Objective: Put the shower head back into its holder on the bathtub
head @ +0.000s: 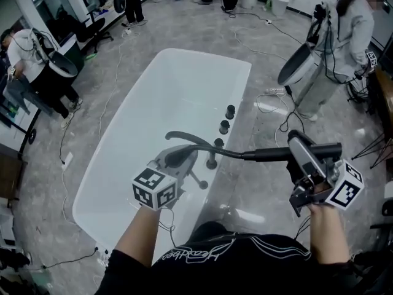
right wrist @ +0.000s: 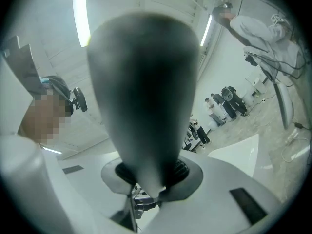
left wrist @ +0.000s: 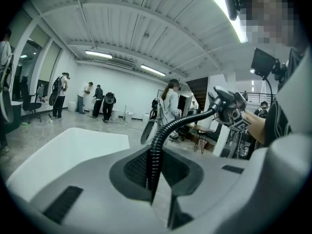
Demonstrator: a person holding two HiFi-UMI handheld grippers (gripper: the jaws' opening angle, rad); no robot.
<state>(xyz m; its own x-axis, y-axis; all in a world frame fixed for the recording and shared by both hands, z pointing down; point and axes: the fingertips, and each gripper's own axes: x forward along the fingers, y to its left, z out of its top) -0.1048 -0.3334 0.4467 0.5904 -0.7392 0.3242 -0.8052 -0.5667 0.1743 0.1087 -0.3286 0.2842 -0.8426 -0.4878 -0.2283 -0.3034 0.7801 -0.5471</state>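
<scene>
Currently the dark shower head (head: 273, 153) lies level at mid-right of the head view, just off the right rim of the white bathtub (head: 123, 165), clamped crosswise in the right gripper (head: 299, 149). Its ribbed hose (head: 202, 143) arcs left to frame centre, where the left gripper (head: 182, 157) pinches it.

The bathtub (head: 153, 103) fills the middle. I think three knobs (head: 225, 126) sit in a row on its right rim. Just below them the hose (head: 230, 153) runs from the left gripper (head: 181, 155), lower middle, to the shower head (head: 276, 154), lower right.
</scene>
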